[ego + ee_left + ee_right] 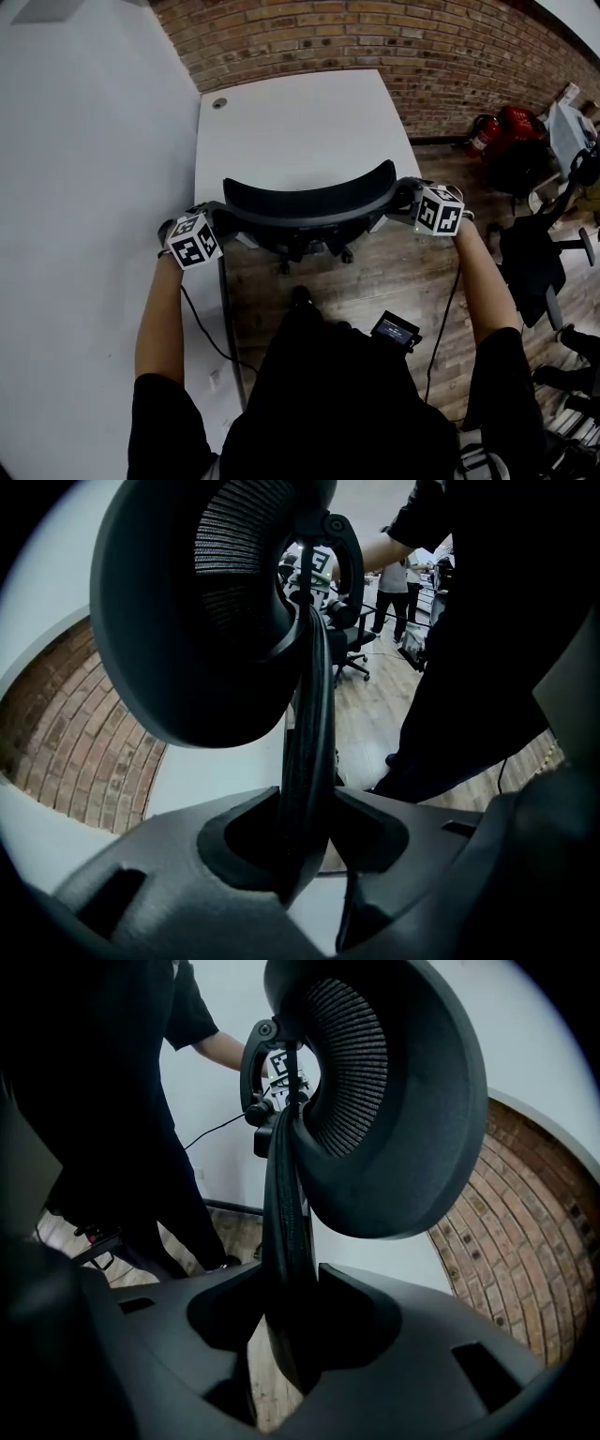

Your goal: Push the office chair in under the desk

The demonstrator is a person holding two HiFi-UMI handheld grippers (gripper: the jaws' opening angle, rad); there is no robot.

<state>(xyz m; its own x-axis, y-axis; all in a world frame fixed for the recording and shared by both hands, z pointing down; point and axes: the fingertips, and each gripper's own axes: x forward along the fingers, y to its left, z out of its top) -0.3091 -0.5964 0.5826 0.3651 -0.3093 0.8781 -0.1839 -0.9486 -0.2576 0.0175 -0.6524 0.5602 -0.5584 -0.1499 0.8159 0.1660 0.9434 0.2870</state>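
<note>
In the head view the black office chair's curved backrest (309, 202) lies at the near edge of the white desk (300, 122), with the chair's base showing on the wood floor below. My left gripper (223, 214) grips the backrest's left end and my right gripper (405, 197) its right end. In the left gripper view the backrest's thin black rim (305, 752) runs down between the left gripper's (305, 846) pads, which press on it. The right gripper view shows the same rim (286, 1232) clamped in the right gripper (291, 1321). The mesh back (375, 1101) curves above.
A red brick wall (375, 37) stands behind the desk and a white wall (84, 187) lies to the left. A second dark office chair (534, 262) and a red bag (511, 127) stand at the right. A small black device (396, 330) with cables hangs by the person's body.
</note>
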